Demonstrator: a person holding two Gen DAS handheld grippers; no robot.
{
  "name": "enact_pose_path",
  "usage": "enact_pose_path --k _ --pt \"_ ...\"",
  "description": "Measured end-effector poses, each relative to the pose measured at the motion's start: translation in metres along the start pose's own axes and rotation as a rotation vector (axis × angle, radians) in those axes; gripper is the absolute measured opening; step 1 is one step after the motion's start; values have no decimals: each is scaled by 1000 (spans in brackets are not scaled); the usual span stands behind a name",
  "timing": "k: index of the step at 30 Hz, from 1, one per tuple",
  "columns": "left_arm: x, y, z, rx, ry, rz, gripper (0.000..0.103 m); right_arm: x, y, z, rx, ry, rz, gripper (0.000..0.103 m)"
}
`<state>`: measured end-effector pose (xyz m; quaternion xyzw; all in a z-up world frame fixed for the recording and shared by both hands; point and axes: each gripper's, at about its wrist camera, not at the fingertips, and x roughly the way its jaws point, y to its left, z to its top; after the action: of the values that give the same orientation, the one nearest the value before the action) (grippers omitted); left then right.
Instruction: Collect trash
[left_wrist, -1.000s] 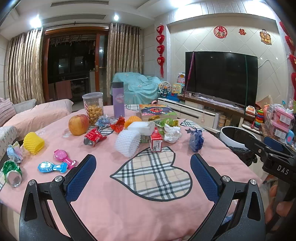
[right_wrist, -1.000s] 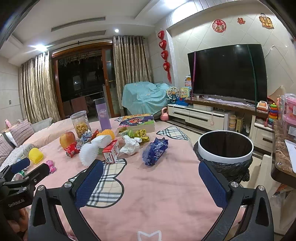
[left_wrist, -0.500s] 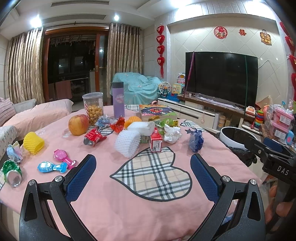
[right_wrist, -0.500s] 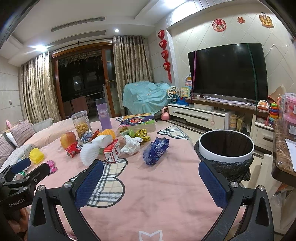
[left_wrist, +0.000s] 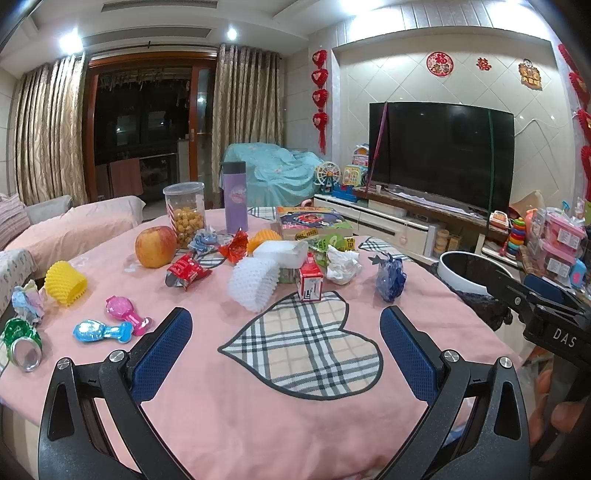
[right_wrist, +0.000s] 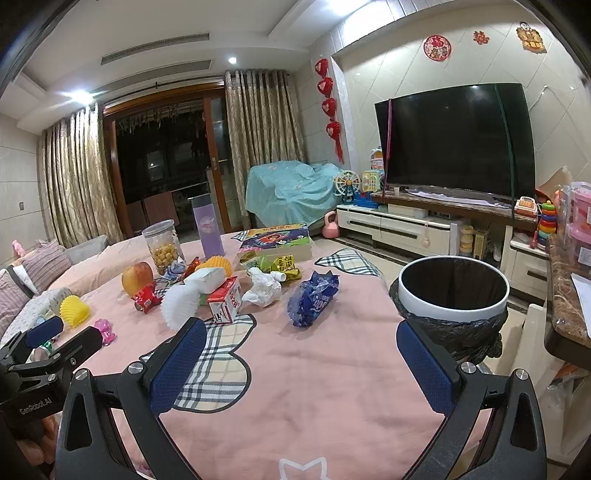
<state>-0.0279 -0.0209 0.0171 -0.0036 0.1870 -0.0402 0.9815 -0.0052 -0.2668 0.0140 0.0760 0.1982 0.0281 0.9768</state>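
Starting collection: we hold the left gripper (left_wrist: 286, 341) and right gripper (right_wrist: 301, 356) spread apart, empty.
Wrappers, the blue bag (right_wrist: 313, 298) and crumpled tissue (right_wrist: 263, 289) remain on the table (right_wrist: 332, 387); nothing visible in the bin (right_wrist: 452, 295).

Almost nothing differs. In the right wrist view the blue crumpled wrapper (right_wrist: 313, 298) and the bin (right_wrist: 452, 293) sit a touch further right and lower than a second ago, so the right tool (right_wrist: 301, 360) has drifted very slightly; the left view matches.
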Motion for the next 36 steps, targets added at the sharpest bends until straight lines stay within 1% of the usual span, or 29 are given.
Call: enact_pose_path --k 4,11,14,15,18,21,25,27,30,32,36 --pt "3 3 -2 -10 8 -2 103 1 -4 0 27 4 20 103" --pt "15 9 -2 -17 31 2 103 10 -3 0 25 35 43 103" --pt "23 12 -3 -22 43 15 103 18 -4 0 31 60 59 103" --pt "27 13 -4 -17 46 30 103 21 -4 0 33 72 66 103" --pt "38 15 -4 -8 57 64 103 33 -3 0 33 111 64 103" --pt "54 18 -5 -4 86 61 103 45 -2 0 34 144 78 103" --pt "72 22 -8 9 105 90 103 63 -4 1 36 176 63 103" --pt "83 23 -7 12 122 82 103 74 -6 2 43 192 58 103" --pt "99 24 -6 19 174 52 103 90 -9 3 48 213 45 103" --pt "110 24 -4 35 196 50 103 101 -10 5 55 236 40 103" --pt "127 25 1 50 204 69 103 124 -12 9 66 271 36 103"
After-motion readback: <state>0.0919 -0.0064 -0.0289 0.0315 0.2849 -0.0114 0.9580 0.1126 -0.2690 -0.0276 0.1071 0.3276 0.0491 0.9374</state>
